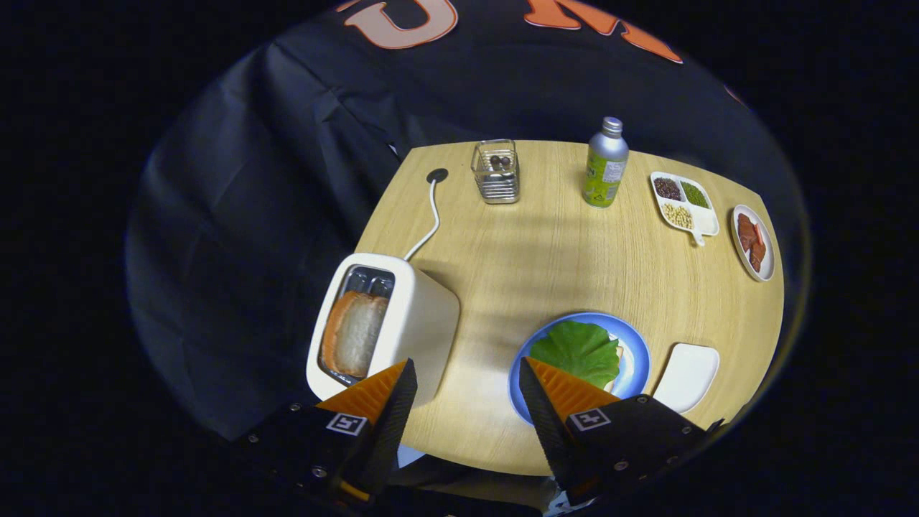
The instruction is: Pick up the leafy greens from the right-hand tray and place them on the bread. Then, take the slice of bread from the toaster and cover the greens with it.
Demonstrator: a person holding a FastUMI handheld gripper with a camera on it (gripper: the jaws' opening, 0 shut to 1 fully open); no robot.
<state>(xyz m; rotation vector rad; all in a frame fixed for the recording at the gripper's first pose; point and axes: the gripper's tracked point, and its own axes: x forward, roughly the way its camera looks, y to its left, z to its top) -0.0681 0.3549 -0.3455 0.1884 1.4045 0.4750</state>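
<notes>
Hovering wide-spread (holding nothing), hand-held gripper (465,373) above table (546,244).

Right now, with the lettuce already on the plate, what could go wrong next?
The bread slice sits deep in the toaster slot, so the open tool may grip it poorly or tip the toaster. The leafy greens lie loose on the blue plate; dropping bread on them carelessly could slide them off.

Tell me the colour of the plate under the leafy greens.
Blue, seen in the gripper view: the plate holds the leafy greens, just ahead of the open gripper.
</notes>
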